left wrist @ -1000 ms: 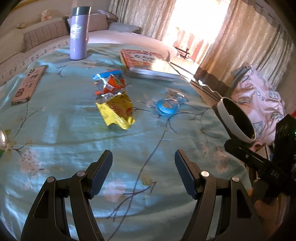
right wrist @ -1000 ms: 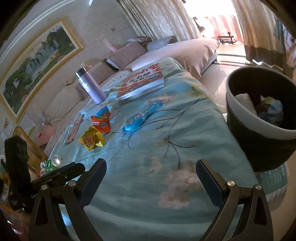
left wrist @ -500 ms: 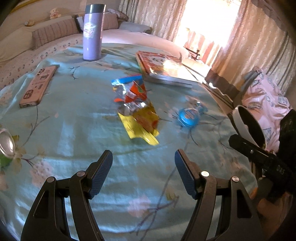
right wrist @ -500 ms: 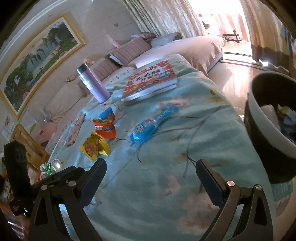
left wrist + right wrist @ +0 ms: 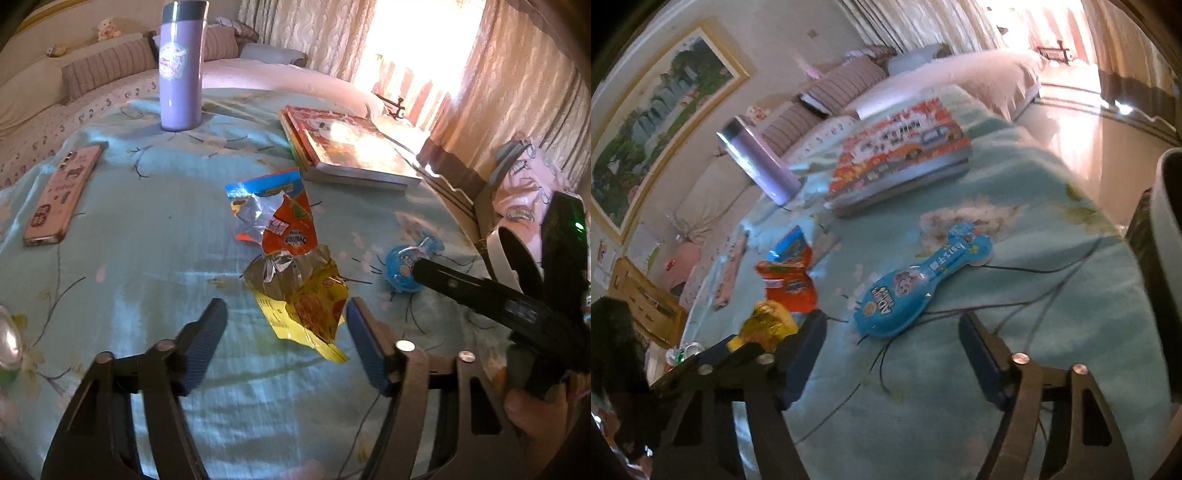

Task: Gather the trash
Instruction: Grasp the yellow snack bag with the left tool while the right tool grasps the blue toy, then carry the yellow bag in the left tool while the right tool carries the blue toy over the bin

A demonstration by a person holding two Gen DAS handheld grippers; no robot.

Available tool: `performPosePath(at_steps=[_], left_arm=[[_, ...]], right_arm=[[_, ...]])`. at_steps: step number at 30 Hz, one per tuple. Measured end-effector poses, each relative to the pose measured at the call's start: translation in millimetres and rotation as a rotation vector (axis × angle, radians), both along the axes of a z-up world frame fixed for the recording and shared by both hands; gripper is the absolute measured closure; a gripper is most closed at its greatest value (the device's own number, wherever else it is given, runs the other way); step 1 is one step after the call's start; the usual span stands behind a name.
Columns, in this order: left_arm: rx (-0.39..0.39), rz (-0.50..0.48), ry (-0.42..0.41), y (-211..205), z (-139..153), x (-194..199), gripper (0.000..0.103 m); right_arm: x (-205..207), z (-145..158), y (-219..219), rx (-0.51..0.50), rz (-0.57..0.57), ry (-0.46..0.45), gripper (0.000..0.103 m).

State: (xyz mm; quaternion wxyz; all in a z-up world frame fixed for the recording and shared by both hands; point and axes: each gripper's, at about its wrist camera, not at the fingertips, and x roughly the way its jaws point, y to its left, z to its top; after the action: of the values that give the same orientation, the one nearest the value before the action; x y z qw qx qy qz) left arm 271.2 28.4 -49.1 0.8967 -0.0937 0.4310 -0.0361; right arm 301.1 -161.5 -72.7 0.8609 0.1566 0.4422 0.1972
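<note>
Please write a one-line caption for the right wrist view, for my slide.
Right hand-held gripper, jaws closing and nothing gripped yet, nears a blue snack wrapper on the floral tablecloth.

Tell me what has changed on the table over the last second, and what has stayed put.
Both grippers have moved in over the table toward the trash. The left gripper now has the yellow wrapper between its closing jaws, not yet pinched. The right gripper has closed in on the blue packet, jaws also closing, nothing gripped. The orange wrapper, book, purple flask and phone lie where they were.
</note>
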Motion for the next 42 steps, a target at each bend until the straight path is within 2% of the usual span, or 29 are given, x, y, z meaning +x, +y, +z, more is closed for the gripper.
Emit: performPosePath(at_steps=[3, 4, 5, 7, 8, 11, 16, 26, 42], left_arm=[[-0.035, -0.024, 0.016, 0, -6, 4, 0.059], [-0.038, -0.030, 0.014, 0, -7, 5, 0.060], [-0.030, -0.036, 0.010, -2, -6, 4, 0.062], [-0.011, -0.046, 0.000, -6, -4, 2, 0.063], [-0.002, -0.050, -0.004, -7, -4, 1, 0.064], [-0.009, -0.061, -0.007, -8, -1, -4, 0.066], [-0.038, -0.084, -0.023, -13, 7, -17, 0.067], [-0.062, -0.202, -0.053, -61, 25, -40, 0.067], [-0.018, -0.364, -0.074, -145, 37, -70, 0.068]], right_arm=[[10, -4, 8, -0.030, -0.018, -0.013, 0.034], [14, -4, 11, -0.041, -0.022, -0.015, 0.035], [18, -4, 13, -0.048, -0.028, -0.019, 0.041], [23, -5, 16, -0.081, -0.041, -0.026, 0.058], [26, -7, 16, -0.095, -0.048, -0.032, 0.072], [28, -6, 10, -0.048, -0.038, -0.031, 0.082], [11, -1, -1, -0.005, -0.030, -0.051, 0.085], [-35, 18, -51, 0.046, -0.064, -0.100, 0.086], [-101, 43, -130, 0.079, -0.179, -0.179, 0.086]])
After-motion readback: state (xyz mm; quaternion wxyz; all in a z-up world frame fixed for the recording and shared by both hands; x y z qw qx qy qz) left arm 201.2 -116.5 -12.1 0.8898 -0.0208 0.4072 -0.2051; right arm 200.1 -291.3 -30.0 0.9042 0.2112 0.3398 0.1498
